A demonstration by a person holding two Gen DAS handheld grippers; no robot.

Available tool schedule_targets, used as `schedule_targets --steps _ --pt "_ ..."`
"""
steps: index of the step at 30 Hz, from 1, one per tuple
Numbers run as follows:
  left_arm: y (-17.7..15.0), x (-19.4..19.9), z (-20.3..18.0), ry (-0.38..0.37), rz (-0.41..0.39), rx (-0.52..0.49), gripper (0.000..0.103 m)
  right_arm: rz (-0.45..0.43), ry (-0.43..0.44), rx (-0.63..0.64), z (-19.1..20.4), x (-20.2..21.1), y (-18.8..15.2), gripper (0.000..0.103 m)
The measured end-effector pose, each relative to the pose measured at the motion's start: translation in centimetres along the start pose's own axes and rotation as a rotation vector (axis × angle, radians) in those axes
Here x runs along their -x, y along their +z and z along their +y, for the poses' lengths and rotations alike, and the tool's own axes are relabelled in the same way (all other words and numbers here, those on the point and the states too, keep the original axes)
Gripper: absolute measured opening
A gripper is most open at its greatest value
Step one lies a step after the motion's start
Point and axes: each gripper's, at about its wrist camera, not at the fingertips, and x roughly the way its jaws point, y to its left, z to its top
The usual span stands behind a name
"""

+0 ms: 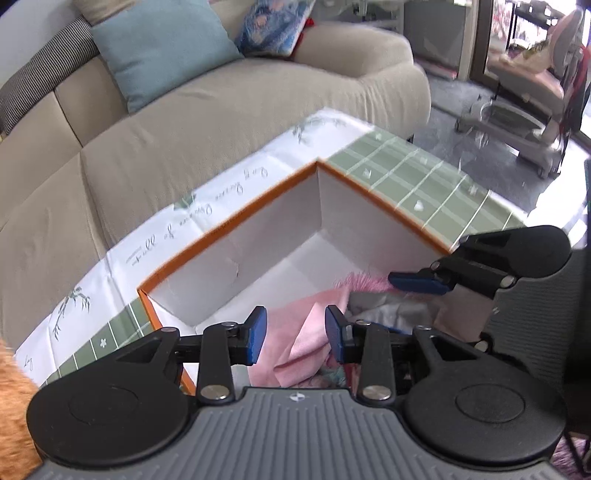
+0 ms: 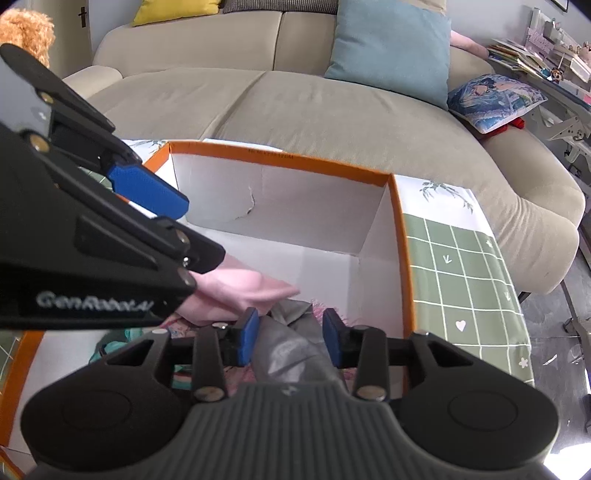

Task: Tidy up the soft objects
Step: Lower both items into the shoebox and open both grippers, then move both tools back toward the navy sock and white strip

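Note:
An open orange box with white inner walls stands on a low table. Soft items lie in it: a pink cloth, a grey cloth and a fuzzy pink piece. My left gripper is open above the pink cloth, holding nothing. My right gripper is open with the grey cloth lying between its fingers, inside the box. Each gripper also shows in the other's view, the right one and the left one.
The table has a green-checked and white cloth. A beige sofa stands behind it with a teal cushion and a blue printed cushion. A brown plush toy sits at the left edge.

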Motion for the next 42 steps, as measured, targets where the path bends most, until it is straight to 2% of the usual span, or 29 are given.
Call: schedule_targets --steps 4,15,19,22,32,35,37,41,42 --pt "0.7 2.8 0.0 -0.007 -0.065 0.017 0.042 -0.030 -0.012 -0.015 0.1 1.8 0.7 0.049" --pt "0.6 12.2 1.1 -0.024 -0.277 0.093 0.042 -0.160 -0.066 -0.023 1.4 9.3 3.6 0.054" --pt "-0.3 15.6 1.8 -0.002 -0.359 0.117 0.042 -0.226 -0.102 -0.024 2.8 12.5 4.8 0.061" --pt "-1.1 17.7 2.8 0.017 -0.405 0.142 0.042 -0.280 -0.101 -0.019 4.4 14.8 5.6 0.062" --pt "-6.7 23.4 6.8 0.147 -0.545 0.273 0.042 -0.444 -0.041 -0.058 10.8 21.1 6.9 0.070" --pt "-8.8 24.3 8.3 0.174 -0.558 0.338 0.042 -0.465 -0.012 -0.061 12.9 21.8 6.6 0.071" --pt "-10.4 24.7 9.4 0.194 -0.561 0.381 0.042 -0.479 0.006 -0.063 14.4 22.1 6.3 0.077" --pt "-13.6 25.1 11.5 0.240 -0.552 0.462 0.042 -0.496 0.043 -0.088 17.8 22.8 5.2 0.077" --pt "-14.6 25.3 12.1 0.248 -0.547 0.480 0.042 -0.495 0.060 -0.095 18.6 22.8 5.0 0.081"
